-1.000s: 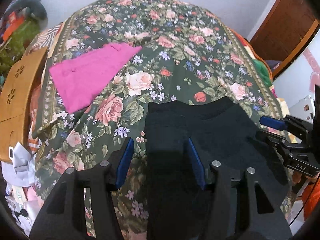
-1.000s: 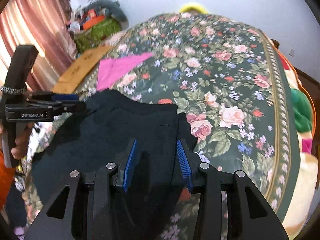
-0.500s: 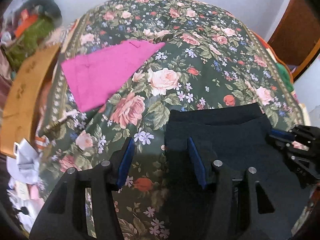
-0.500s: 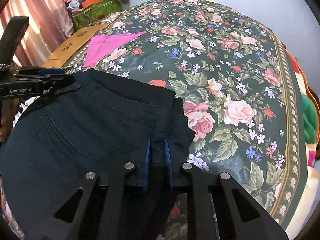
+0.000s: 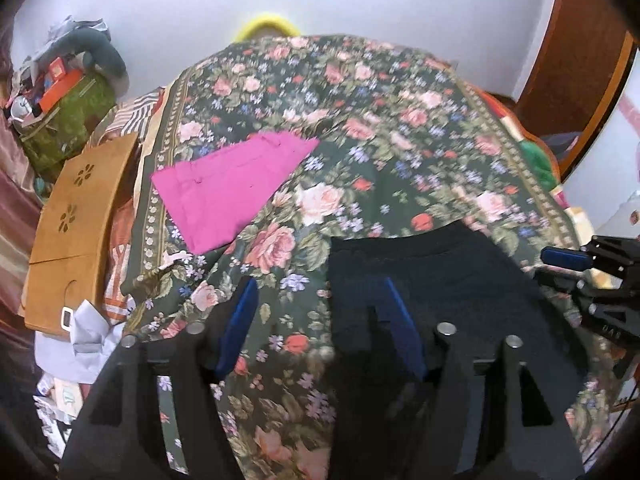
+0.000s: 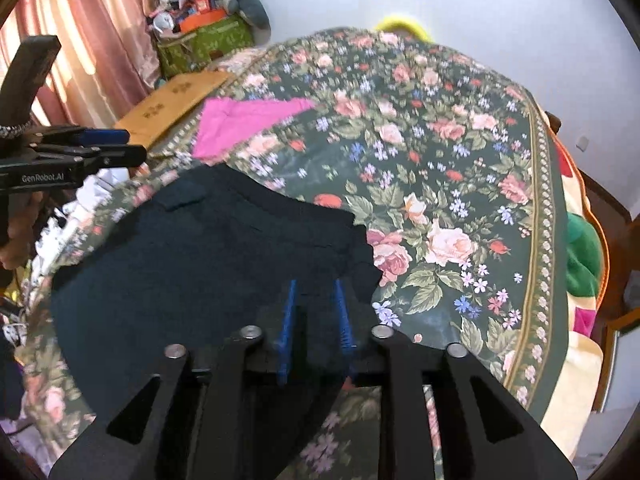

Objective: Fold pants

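I'm seeing the dark pants (image 6: 208, 256) lying folded at the floral bedspread's (image 6: 440, 160) near edge. My right gripper (image 6: 314, 312) is pinching their right corner; my left gripper (image 5: 320, 320) is gaping over the left edge, holding nothing. I'm judging the folding nearly finished.

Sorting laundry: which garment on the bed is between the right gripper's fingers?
The dark pants, not the pink garment lying farther back.
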{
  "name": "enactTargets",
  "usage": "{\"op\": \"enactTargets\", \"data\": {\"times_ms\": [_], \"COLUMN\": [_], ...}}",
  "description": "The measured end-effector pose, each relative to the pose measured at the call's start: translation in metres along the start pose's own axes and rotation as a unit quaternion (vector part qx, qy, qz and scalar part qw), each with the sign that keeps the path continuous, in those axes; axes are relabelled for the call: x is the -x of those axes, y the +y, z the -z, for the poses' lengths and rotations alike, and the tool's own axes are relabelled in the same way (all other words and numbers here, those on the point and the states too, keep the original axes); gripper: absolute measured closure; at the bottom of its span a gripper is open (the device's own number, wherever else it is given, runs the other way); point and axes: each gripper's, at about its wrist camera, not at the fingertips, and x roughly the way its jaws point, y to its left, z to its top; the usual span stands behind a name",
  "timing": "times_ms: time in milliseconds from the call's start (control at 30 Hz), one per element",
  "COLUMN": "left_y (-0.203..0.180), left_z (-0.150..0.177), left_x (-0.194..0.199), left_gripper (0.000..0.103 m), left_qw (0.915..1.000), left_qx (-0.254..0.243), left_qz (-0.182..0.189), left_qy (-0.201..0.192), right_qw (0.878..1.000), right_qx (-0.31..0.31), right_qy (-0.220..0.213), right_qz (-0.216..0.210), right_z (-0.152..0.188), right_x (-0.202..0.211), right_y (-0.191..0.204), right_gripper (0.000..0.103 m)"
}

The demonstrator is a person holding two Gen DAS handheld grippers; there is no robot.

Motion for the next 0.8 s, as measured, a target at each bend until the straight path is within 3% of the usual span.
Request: {"op": "enactTargets", "data": {"times_ms": [67, 167, 433, 800], "left_y": [-0.004, -0.01, -0.009, -0.025], "left_z": [0.004, 0.012, 0.037, 0.048], "left_x": [0.006, 0.009, -0.018, -0.067], "left_gripper": [0.029, 0.023, 0.021, 0.019], "left_qw": [0.9999, 0.9994, 0.9943, 0.9787], "left_qx": [0.005, 0.011, 0.04, 0.062], "left_qz": [0.013, 0.032, 0.059, 0.117], "left_qy": [-0.001, 0.009, 0.08, 0.157], "right_qw": [1.0, 1.0, 0.995, 0.975], "right_qx": [-0.005, -0.016, -0.084, -0.161], "right_qy": [-0.014, -0.025, 0.026, 0.076], "right_qz": [0.001, -0.003, -0.039, -0.132], "right_z": [0.002, 0.007, 0.032, 0.048], "right_x": [0.011, 0.018, -0.006, -0.047], "right_y": [0.004, 0.006, -0.008, -0.023], "right_gripper": [0.043, 0.027, 0.026, 0.026]}}
